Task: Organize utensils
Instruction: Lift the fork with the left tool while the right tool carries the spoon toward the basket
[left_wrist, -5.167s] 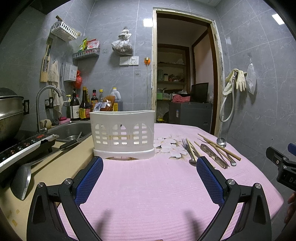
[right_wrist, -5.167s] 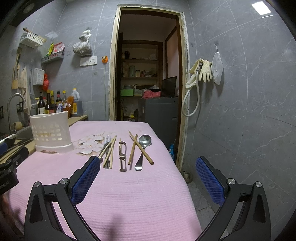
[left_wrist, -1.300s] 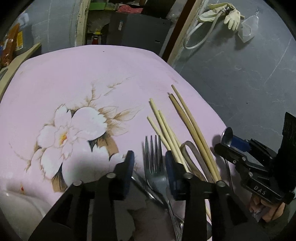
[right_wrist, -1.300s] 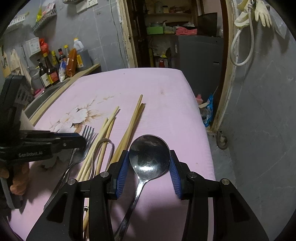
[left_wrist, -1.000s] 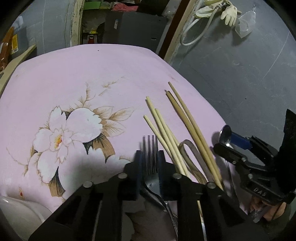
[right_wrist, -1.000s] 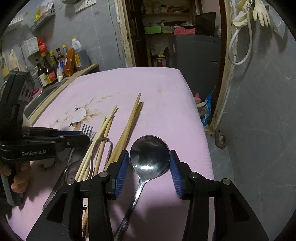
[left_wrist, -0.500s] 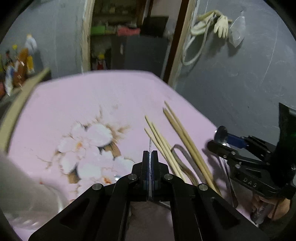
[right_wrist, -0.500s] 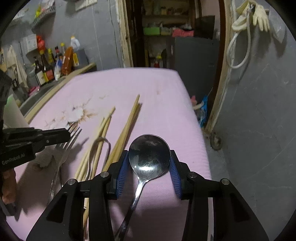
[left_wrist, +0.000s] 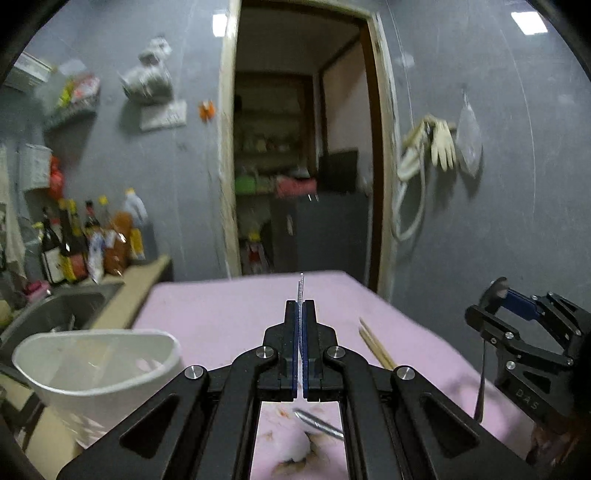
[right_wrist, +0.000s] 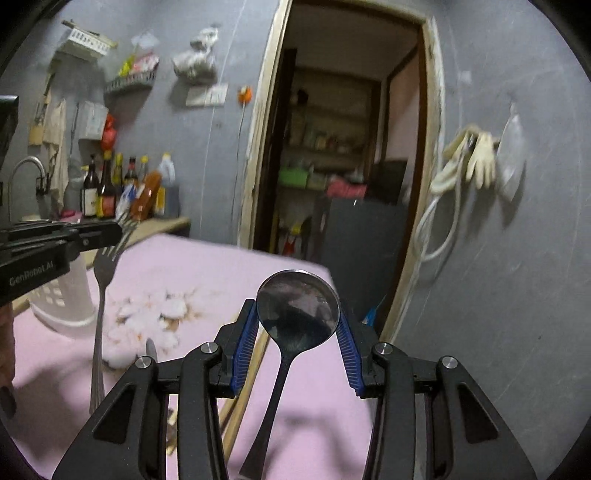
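Left gripper (left_wrist: 300, 325): centre of its own view, above the table (left_wrist: 229, 310); at the left edge in the right wrist view.
Fork (right_wrist: 100, 295): in the left gripper, handle hanging down over the table, left of the spoon (right_wrist: 297, 306).
Spoon: in the right gripper (right_wrist: 297, 332), centre of that view, handle hanging down.
Right gripper: at the right edge in the left wrist view, right of the chopsticks (left_wrist: 376, 345).
Basket (left_wrist: 99, 369): lower left, on the table, left of the left gripper.
Sink (left_wrist: 55, 310): behind the basket, left edge.
Bottles (left_wrist: 88, 240): behind the sink, left of the doorway (left_wrist: 303, 147).
Doorway: behind the table, top centre.
Gloves (left_wrist: 441, 146): on the wall, right of the doorway.
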